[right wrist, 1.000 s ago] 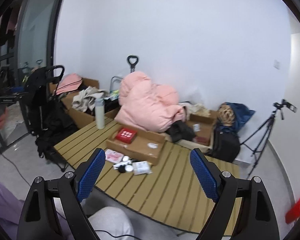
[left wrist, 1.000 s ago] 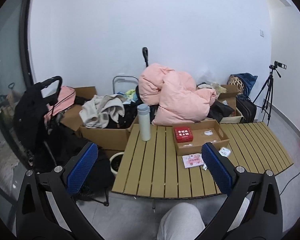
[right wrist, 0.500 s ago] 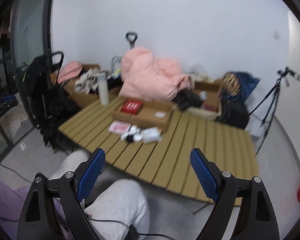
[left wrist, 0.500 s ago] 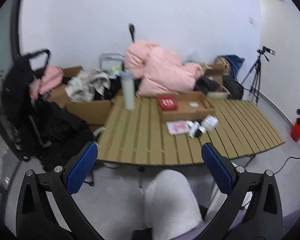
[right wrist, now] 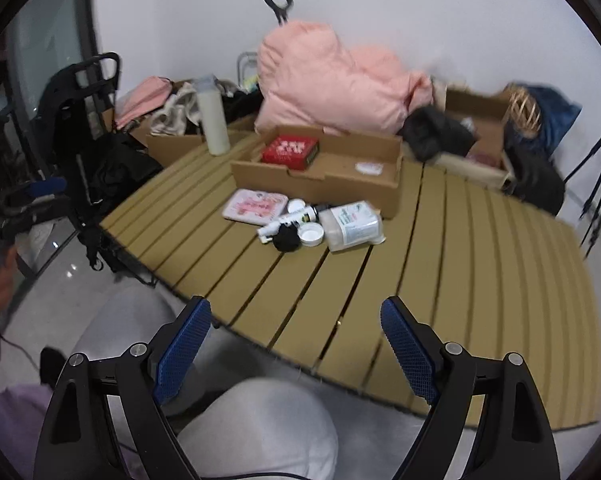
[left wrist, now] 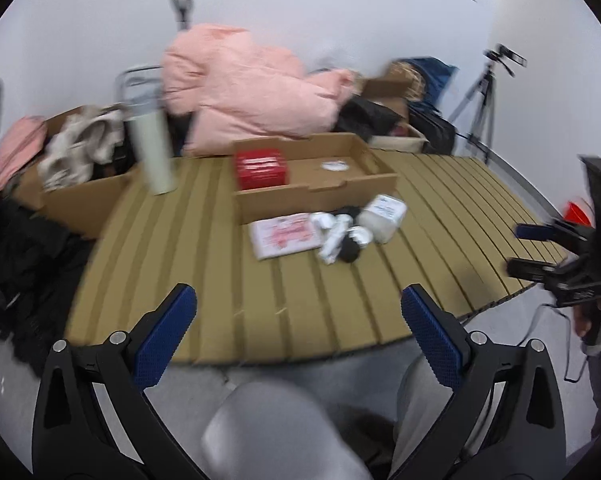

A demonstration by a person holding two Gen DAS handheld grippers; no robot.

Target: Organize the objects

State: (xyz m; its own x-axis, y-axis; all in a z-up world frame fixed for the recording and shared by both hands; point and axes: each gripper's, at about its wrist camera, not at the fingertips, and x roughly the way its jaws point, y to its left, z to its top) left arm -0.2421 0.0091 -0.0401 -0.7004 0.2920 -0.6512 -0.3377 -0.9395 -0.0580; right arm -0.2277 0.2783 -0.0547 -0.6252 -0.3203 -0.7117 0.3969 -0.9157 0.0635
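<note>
A low slatted wooden table (left wrist: pixel 204 264) (right wrist: pixel 440 272) bears a shallow cardboard tray (left wrist: pixel 364 190) (right wrist: pixel 340 184) holding a red box (left wrist: pixel 260 168) (right wrist: pixel 290 152). In front of the tray lie a pink flat packet (left wrist: pixel 284 234) (right wrist: pixel 254 205), a white tube (right wrist: pixel 288 220), a black lump (right wrist: pixel 286 237), a small round white jar (right wrist: pixel 311 234) and a white plastic container (left wrist: pixel 382 216) (right wrist: pixel 350 224). A tall white bottle (left wrist: pixel 154 156) (right wrist: pixel 213 120) stands at the far left. My left gripper (left wrist: pixel 298 300) hovers near the table's front edge, jaws wide and closing, nothing between them. My right gripper (right wrist: pixel 296 312) is open and empty.
Behind the table sit a pink duvet (left wrist: pixel 244 92) (right wrist: pixel 332 84), cardboard boxes of clothes (left wrist: pixel 80 196) (right wrist: pixel 172 140), a black stroller (right wrist: pixel 84 92) and a tripod (left wrist: pixel 480 108). The person's grey-trousered knees (left wrist: pixel 268 432) (right wrist: pixel 252 428) fill the foreground. The other gripper (left wrist: pixel 560 268) shows at the right.
Both grippers have dropped and tilted downward, closer to the table. The table and the small items now fill more of each view. The knees have come into view.
</note>
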